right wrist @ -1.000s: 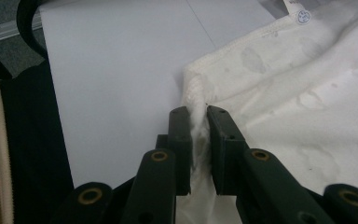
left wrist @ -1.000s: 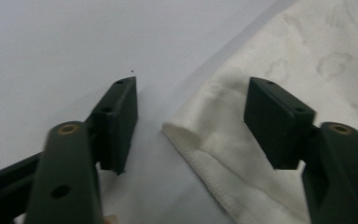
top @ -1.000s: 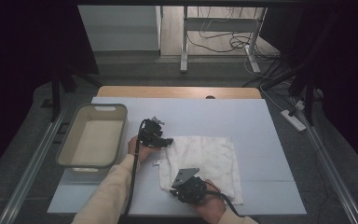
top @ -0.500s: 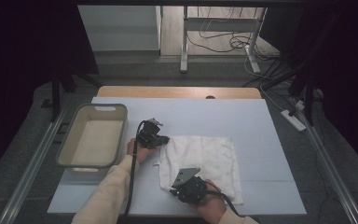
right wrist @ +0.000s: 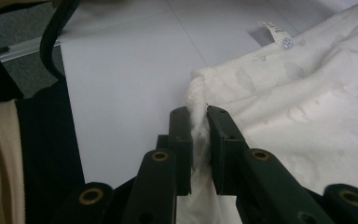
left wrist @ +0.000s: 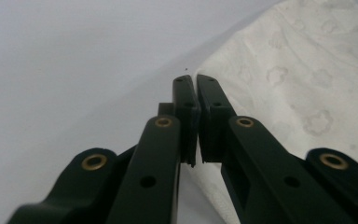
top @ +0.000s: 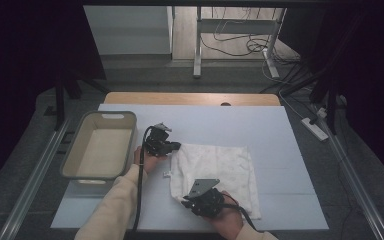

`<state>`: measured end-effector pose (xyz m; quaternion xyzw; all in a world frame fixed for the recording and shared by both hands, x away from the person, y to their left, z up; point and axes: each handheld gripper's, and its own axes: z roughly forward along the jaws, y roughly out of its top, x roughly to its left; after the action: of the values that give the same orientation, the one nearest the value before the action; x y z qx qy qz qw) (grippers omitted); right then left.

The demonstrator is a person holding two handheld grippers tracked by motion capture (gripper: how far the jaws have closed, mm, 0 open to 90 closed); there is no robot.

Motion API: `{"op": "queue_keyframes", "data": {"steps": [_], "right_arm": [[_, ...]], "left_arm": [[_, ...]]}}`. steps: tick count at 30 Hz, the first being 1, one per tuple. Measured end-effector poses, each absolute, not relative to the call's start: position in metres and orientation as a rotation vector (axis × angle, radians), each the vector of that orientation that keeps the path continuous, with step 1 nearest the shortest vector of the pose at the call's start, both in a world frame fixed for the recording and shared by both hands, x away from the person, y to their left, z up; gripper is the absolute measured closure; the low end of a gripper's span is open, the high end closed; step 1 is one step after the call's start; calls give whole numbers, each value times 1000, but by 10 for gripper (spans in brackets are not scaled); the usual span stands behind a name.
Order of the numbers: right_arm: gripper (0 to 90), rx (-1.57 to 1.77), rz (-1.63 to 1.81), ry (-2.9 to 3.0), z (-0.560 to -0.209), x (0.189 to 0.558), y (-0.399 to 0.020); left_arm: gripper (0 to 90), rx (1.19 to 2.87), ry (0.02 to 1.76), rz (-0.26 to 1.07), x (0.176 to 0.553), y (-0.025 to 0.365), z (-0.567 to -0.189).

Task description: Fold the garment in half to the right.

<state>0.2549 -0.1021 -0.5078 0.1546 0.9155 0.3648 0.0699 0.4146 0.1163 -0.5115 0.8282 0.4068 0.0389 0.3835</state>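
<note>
A white towel with a faint flower pattern lies flat on the pale table. My left gripper rests at the towel's far left corner. In the left gripper view its jaws are pressed together, and the towel's edge runs in beneath them. My right gripper sits at the near left corner. In the right gripper view it is shut on a bunched fold of the towel. A small white label sticks out from the towel's left edge.
A beige plastic tub stands on the table left of the towel, close to my left hand. Bare tabletop lies beyond and to the right of the towel. Black cables trail from both grippers toward the table's near edge.
The left gripper has shifted slightly at the towel's far left corner. The right hand and the towel lie as before.
</note>
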Motion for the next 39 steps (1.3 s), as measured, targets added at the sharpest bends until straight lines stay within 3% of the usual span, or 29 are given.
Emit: {"op": "queue_keyframes", "data": {"steps": [39], "right_arm": [[802,414,1255,2654,-479,259,-88]], "left_arm": [[867,2021,1051,117,410,139,-482]]}}
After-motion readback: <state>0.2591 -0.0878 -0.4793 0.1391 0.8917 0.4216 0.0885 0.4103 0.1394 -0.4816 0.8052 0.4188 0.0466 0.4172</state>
